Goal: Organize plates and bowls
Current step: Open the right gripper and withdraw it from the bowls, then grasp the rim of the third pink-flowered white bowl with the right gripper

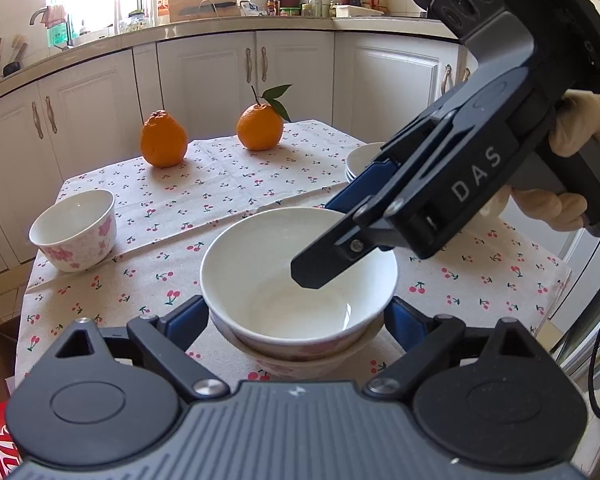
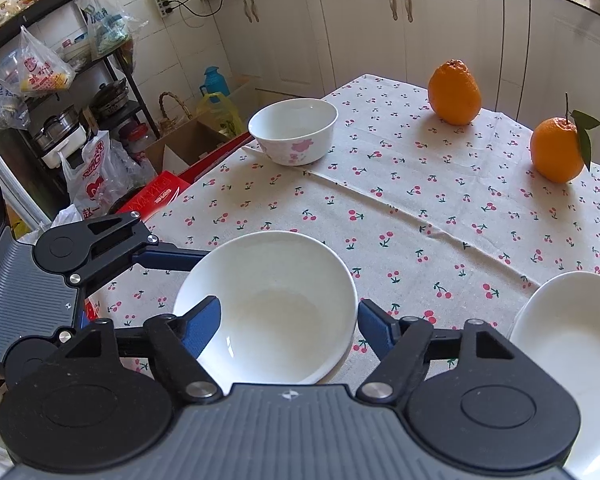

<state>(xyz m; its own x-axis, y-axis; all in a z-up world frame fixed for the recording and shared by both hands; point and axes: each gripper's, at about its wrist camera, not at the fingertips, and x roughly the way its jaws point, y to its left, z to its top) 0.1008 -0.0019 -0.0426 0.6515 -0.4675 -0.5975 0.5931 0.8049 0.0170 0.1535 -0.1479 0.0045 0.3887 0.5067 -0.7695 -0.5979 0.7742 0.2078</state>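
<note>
A white bowl with pink flowers (image 1: 300, 280) sits nested in a second like bowl (image 1: 308, 364) on the cherry-print cloth. My left gripper (image 1: 298, 320) is open, its fingers either side of the stack, apart from it. My right gripper (image 2: 288, 320) is open; one finger (image 1: 324, 264) reaches inside the top bowl (image 2: 268, 304), the other stands outside its rim. A third flowered bowl (image 1: 74, 230) stands alone at the left, also in the right wrist view (image 2: 294, 130). A stack of white plates (image 1: 366, 162) lies behind the right gripper (image 2: 572, 356).
Two oranges (image 1: 163, 138) (image 1: 260, 126) stand at the table's far side. White kitchen cabinets (image 1: 204, 76) ring the table. A red box (image 2: 160, 192), bags and a shelf rack (image 2: 60, 92) crowd the floor beside the table's left edge.
</note>
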